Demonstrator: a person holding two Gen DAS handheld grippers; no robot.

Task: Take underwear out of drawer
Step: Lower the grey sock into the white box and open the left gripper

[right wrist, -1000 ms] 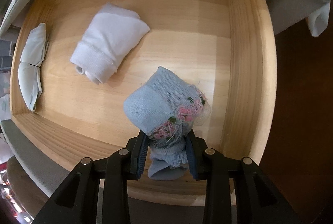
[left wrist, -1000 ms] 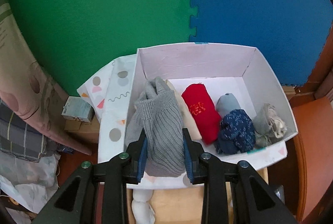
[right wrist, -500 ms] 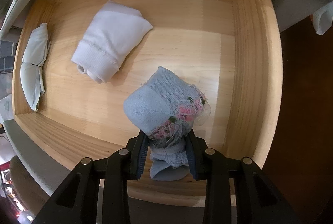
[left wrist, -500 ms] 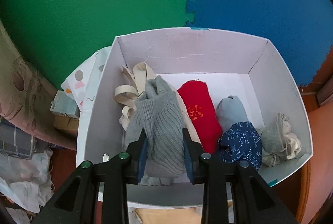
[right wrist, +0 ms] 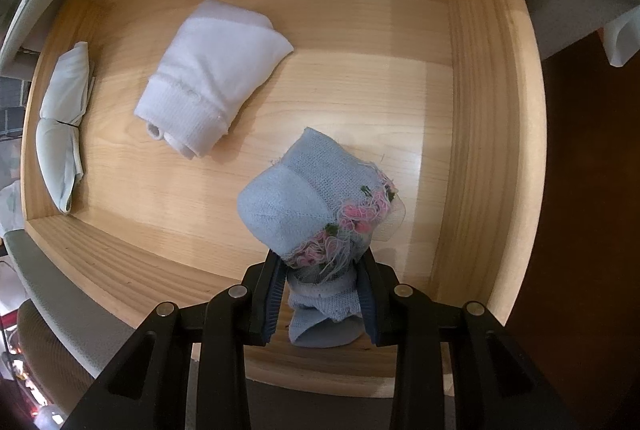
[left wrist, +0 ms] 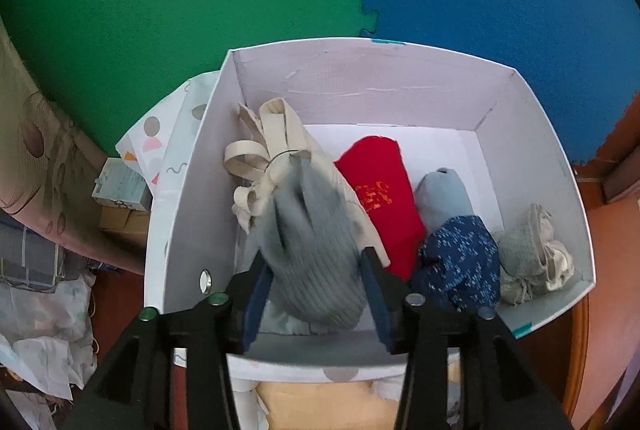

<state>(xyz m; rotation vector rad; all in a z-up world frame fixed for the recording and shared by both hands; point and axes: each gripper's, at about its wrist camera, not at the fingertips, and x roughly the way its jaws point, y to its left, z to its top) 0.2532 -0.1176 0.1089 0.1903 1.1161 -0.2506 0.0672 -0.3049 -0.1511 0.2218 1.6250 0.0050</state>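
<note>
Pale blue knit underwear with pink embroidery sits pinched in the right gripper above the wooden drawer; the left gripper, fingers parted, flanks a ribbed grey garment inside a white cardboard box

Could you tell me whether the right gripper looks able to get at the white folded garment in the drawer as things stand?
Probably not yet: the right gripper is shut on the light blue garment. The white folded garment lies uncovered on the drawer floor, otherwise unobstructed.
</note>
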